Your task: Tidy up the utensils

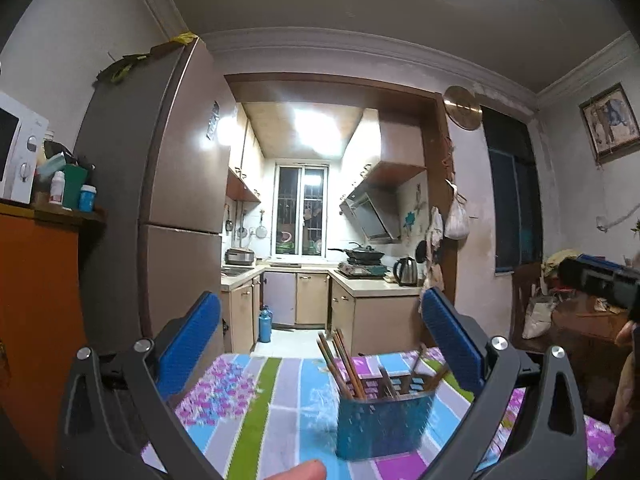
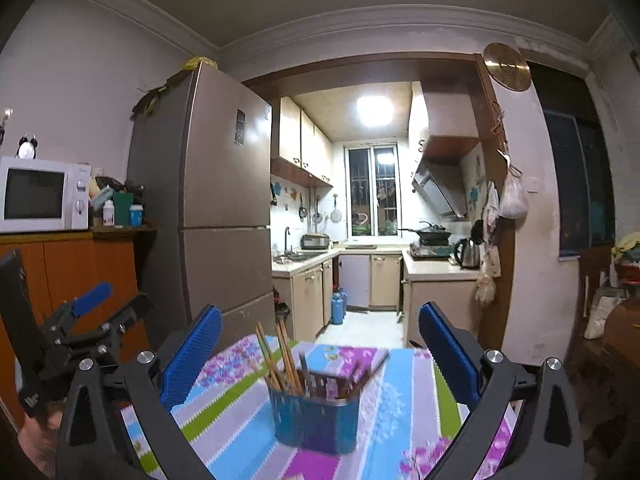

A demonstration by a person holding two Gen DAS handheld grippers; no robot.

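Observation:
A blue perforated utensil holder point(image 1: 382, 426) stands on the striped floral tablecloth point(image 1: 264, 412), with several brown chopsticks point(image 1: 340, 364) leaning in it. My left gripper point(image 1: 320, 344) is open, its blue pads wide apart, and the holder sits low between them, nearer the right pad. In the right wrist view the same holder point(image 2: 316, 420) with its chopsticks point(image 2: 280, 360) stands ahead between the wide blue pads of my open right gripper point(image 2: 320, 348). Nothing is held by either. The left gripper point(image 2: 92, 312) shows at the left edge of the right wrist view.
A tall brown fridge point(image 2: 216, 200) stands beyond the table on the left, beside an orange cabinet point(image 2: 68, 272) bearing a white microwave point(image 2: 40, 196). A kitchen point(image 2: 360, 260) with counters opens straight ahead. A cluttered dark table point(image 1: 580, 320) lies to the right. A fingertip point(image 1: 300, 472) shows at the bottom.

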